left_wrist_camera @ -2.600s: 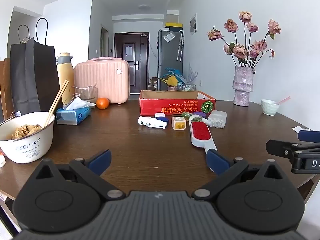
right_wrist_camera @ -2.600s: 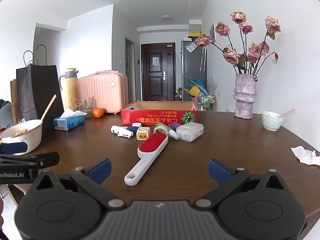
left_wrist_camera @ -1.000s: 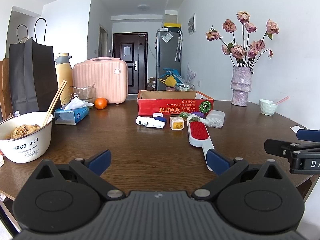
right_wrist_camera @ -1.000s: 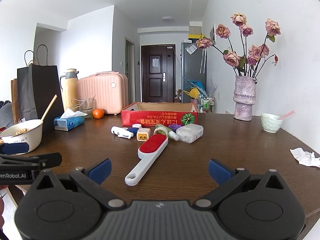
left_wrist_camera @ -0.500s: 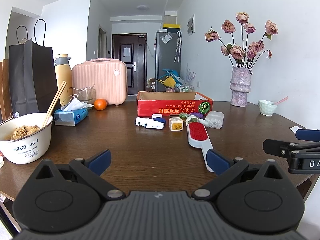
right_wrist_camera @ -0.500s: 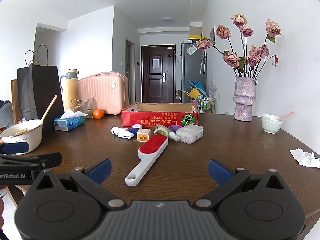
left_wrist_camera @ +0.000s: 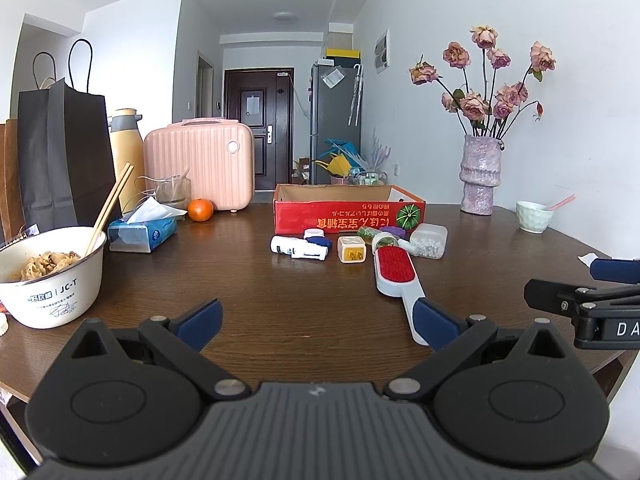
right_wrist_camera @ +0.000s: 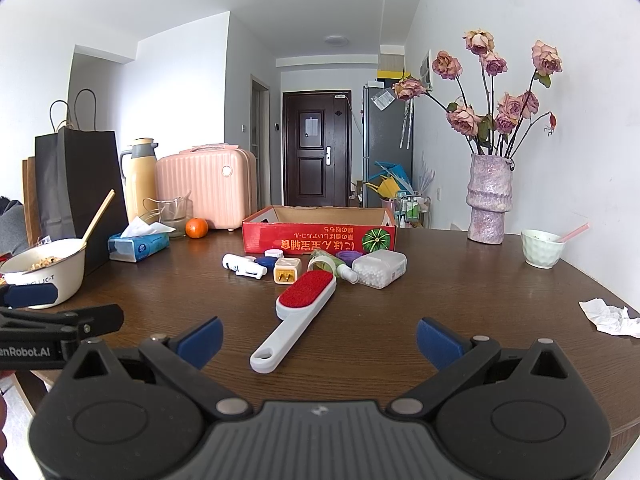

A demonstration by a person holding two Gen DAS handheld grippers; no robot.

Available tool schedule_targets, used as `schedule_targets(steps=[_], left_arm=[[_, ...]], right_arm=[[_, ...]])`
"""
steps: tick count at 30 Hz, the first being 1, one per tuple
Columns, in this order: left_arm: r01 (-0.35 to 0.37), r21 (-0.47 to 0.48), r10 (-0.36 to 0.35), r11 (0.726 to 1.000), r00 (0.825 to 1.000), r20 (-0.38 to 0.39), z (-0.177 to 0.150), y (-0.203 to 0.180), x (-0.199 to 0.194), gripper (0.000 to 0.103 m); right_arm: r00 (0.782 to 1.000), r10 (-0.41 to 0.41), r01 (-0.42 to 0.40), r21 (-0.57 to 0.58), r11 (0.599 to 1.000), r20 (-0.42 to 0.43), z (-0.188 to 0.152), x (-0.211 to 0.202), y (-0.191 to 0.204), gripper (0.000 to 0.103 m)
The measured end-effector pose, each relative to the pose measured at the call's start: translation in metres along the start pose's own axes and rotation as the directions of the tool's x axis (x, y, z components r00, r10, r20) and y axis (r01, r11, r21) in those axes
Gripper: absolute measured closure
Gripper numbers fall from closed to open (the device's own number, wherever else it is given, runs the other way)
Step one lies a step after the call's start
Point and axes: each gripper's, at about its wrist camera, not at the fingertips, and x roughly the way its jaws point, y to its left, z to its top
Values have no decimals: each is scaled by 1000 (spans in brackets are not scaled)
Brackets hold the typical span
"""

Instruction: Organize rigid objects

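Brown table (right_wrist_camera: 460, 304), clutter sitting just before the red box (right_wrist_camera: 320, 236).
We'd grabbed nothing yet: left gripper (left_wrist_camera: 316, 316) and right gripper (right_wrist_camera: 318, 336) both gaped wide, empty; brush (right_wrist_camera: 298, 316) looked like our first pick.

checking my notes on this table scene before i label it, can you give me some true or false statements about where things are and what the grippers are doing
1. The lint brush lies on the table with its handle toward the cameras. True.
2. The right gripper is shut on the lint brush. False: its jaws are wide open and hold nothing.
3. The red cardboard box stands behind the cluster of small items. True.
4. The orange sits inside the red cardboard box. False: it is on the table beside the pink case.
5. The left gripper is open and empty. True.
6. The vase lies tipped over. False: it stands upright, holding flowers.
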Motion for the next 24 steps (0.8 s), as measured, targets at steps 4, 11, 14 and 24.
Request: schedule_targets(steps=[4, 11, 14, 24], left_arm=[[2, 0, -2, 1000, 1000, 3, 1, 0, -1, 0], [2, 0, -2, 1000, 1000, 3, 1, 0, -1, 0], [5, -3, -5, 1000, 1000, 6, 1, 1, -1, 0], [-7, -16, 7, 1000, 1000, -11, 2, 7, 16, 0]], right_arm=[[1000, 0, 0, 0, 1000, 0, -1, 0, 0, 0], [1000, 0, 0, -1, 1000, 0, -1, 0, 1, 0], [1000, 8, -8, -1, 1000, 5, 1, 0, 0, 0], [999, 36, -36, -9, 999, 1, 7, 14, 2, 0]])
